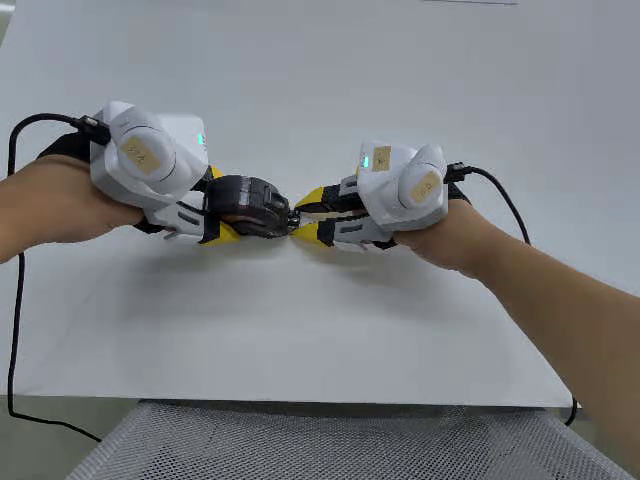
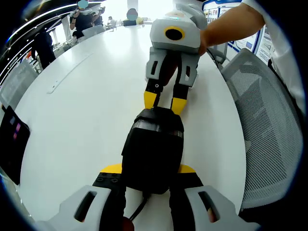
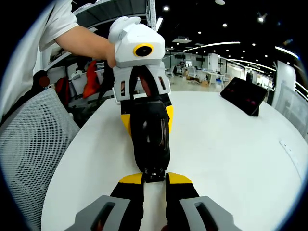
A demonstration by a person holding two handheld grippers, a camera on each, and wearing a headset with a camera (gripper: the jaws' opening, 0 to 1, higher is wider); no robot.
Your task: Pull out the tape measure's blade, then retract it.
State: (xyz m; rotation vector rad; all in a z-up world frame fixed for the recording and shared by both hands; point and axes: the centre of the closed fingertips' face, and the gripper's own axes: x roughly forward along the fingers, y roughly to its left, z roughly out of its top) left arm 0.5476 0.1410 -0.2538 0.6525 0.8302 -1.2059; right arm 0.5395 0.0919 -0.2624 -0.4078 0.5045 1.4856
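A black tape measure [image 1: 250, 203] hangs just above the white table [image 1: 330, 90], its case clamped between the yellow-tipped fingers of my left gripper [image 1: 222, 205]. In the left gripper view the case [image 2: 153, 144] fills the space between the jaws of that gripper [image 2: 150, 168]. My right gripper [image 1: 298, 220] faces it from the right, tips closed on the small hook at the blade's end [image 3: 154, 174]. The right gripper view has the case [image 3: 150, 139] end-on above the right gripper [image 3: 154, 179]. No length of blade shows between case and hook.
A grey mesh chair [image 1: 330, 440] stands at the table's near edge. Black cables [image 1: 15, 330] trail from both grippers. A dark flat device [image 3: 245, 96] lies further off on the table. People stand at the table's far end [image 2: 86, 17].
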